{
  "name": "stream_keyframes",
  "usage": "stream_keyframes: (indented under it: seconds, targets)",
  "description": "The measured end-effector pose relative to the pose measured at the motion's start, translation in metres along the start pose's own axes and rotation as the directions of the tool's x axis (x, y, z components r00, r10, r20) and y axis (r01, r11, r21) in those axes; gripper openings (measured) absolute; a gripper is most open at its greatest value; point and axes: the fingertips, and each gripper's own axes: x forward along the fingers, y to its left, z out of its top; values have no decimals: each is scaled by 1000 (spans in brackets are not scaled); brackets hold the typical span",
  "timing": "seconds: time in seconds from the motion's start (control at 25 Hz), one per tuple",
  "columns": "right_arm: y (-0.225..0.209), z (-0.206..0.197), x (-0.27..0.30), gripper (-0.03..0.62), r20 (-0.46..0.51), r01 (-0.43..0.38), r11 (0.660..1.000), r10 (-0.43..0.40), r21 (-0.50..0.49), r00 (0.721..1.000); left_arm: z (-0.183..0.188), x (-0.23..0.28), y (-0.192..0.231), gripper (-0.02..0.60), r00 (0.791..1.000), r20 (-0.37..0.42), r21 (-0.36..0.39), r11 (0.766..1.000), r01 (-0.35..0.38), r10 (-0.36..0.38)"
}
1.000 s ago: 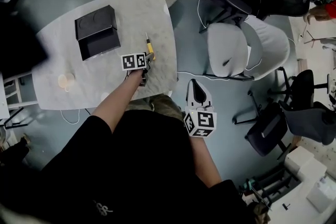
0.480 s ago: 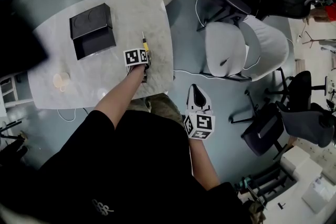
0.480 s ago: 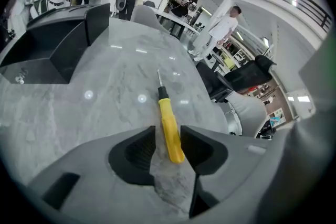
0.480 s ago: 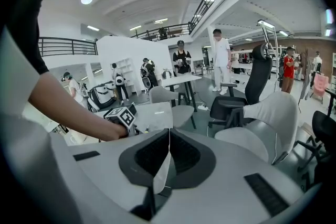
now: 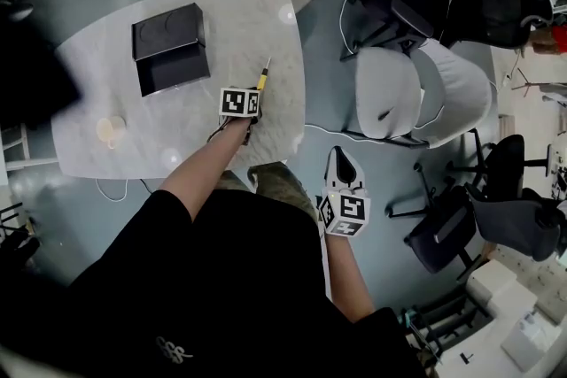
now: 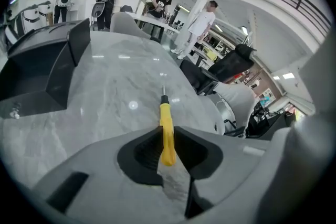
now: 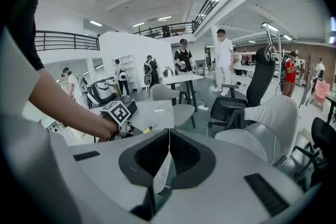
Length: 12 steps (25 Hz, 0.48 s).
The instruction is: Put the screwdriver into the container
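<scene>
**Left gripper** (image 6: 167, 136): fingers (image 6: 144, 152) have just been closing and now pinch the yellow handle of the screwdriver (image 6: 166, 115). The shaft points away, up the frame.

**Screwdriver** (image 5: 263, 77): centre of the head view, over the marbled grey counter (image 5: 221, 13), near its right edge.

**Container** (image 5: 170, 49): black open box in the upper left of the head view, on the counter, well apart from the screwdriver.

**Right gripper** (image 5: 341, 159): lower centre-right, off the counter. Its fingers (image 7: 152, 155) are pressed together with nothing between them.
</scene>
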Motion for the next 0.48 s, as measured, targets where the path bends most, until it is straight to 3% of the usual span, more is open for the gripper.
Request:
stream_keyframes:
  seconds: [0.2,0.48]
  targets:
    - [28,10,7,12,19,-12,1000,13,-27,1000,8,-31,11,72,999,36,65,997,38,-41]
    - [94,28,26,12,40,-61,997,63,-49,997,27,-84,37,63,989,100,81,992,98,-106]
